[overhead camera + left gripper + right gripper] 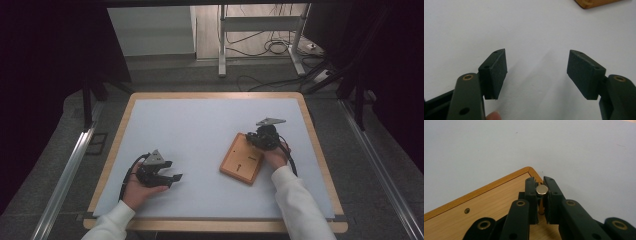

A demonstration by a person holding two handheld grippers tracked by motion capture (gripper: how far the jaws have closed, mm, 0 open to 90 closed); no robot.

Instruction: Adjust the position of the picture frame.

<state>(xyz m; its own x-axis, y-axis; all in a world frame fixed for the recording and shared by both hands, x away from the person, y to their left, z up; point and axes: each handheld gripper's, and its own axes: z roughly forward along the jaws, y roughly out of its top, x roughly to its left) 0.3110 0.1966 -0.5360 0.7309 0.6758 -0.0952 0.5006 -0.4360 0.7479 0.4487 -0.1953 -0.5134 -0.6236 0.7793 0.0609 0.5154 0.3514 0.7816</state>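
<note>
A flat wooden board (pixel 240 162) lies on the white mat at the right of the table; in the right gripper view the board (pixel 486 205) has a raised rim and a small hole. My right gripper (pixel 253 141) stands over the board's far corner. In its own view the right gripper (pixel 539 180) is shut on a thin upright peg with a round silver cap (pixel 542 190). My left gripper (pixel 174 171) rests low over the mat at the front left. The left gripper (pixel 537 52) is open with nothing between its pads, and a corner of the board (pixel 596 3) shows far off.
The white mat (pixel 200 130) covers a table with a wooden rim (pixel 118 135). Beyond the far edge are a metal stand (pixel 222 45) and loose cables (pixel 272 47) on the floor. Metal rails (pixel 70 165) run along both sides.
</note>
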